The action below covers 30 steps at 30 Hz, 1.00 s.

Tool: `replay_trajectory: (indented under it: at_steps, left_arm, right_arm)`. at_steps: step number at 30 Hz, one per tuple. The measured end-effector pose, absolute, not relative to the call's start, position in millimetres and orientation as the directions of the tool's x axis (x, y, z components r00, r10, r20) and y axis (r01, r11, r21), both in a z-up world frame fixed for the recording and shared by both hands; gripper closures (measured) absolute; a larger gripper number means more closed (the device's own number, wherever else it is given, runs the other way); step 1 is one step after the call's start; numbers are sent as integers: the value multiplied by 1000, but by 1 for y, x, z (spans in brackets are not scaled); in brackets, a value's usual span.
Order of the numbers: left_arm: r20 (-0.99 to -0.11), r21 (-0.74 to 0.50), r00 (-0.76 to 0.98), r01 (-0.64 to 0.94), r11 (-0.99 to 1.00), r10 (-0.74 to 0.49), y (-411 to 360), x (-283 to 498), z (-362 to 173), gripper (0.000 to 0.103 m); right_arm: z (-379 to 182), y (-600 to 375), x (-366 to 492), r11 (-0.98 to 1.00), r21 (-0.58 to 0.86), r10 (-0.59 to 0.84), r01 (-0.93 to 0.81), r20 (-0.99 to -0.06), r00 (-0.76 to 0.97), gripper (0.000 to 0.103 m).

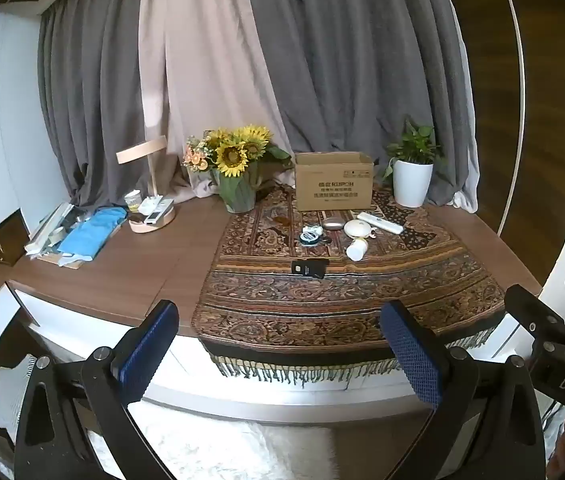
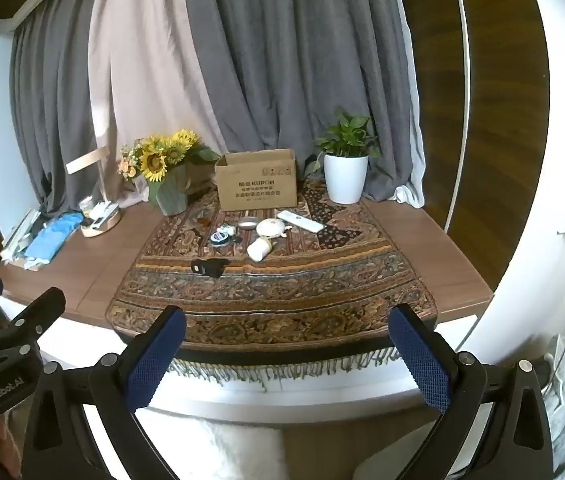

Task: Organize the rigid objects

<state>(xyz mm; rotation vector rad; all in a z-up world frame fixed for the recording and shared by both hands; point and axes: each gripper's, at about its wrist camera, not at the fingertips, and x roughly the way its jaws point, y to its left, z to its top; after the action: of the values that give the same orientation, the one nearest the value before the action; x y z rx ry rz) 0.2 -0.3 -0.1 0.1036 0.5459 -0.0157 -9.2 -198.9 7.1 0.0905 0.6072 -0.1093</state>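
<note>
An open cardboard box (image 1: pixel 334 181) (image 2: pixel 257 185) stands at the back of a patterned cloth (image 1: pixel 322 292) (image 2: pixel 282 288). In front of it lie a white remote (image 1: pixel 379 223) (image 2: pixel 300 221), a white round disc (image 1: pixel 356 228) (image 2: pixel 270 227), a silver oval case (image 1: pixel 332 223) (image 2: pixel 247 223), a round tin (image 1: pixel 308 236) (image 2: pixel 219 238), a white bottle on its side (image 1: pixel 356 249) (image 2: pixel 259 249) and a black flat object (image 1: pixel 309 267) (image 2: pixel 208 267). My left gripper (image 1: pixel 278 344) and right gripper (image 2: pixel 286 348) are both open and empty, held before the table's front edge.
A sunflower vase (image 1: pixel 236 168) (image 2: pixel 166 172) stands left of the box, a white potted plant (image 1: pixel 412 172) (image 2: pixel 345 168) right of it. A lamp with a tray base (image 1: pixel 150 216) and blue cloth with papers (image 1: pixel 82 232) lie at the left. Curtains hang behind.
</note>
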Motion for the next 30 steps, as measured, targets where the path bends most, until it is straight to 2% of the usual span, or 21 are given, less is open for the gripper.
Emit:
replay_trajectory:
  at_steps: [4, 12, 30]
  left_arm:
    - [-509, 115, 859, 17, 993, 44, -4, 0, 0, 0]
    - [-515, 70, 857, 46, 996, -3, -4, 3, 3, 1]
    - [-515, 71, 857, 61, 996, -16, -2, 7, 2, 1]
  right_arm:
    - [5, -200, -11, 991, 48, -78, 127, -566, 820, 0]
    - [5, -196, -9, 991, 40, -83, 128, -565, 821, 0]
    - [8, -201, -10, 989, 50, -92, 143, -554, 828, 0]
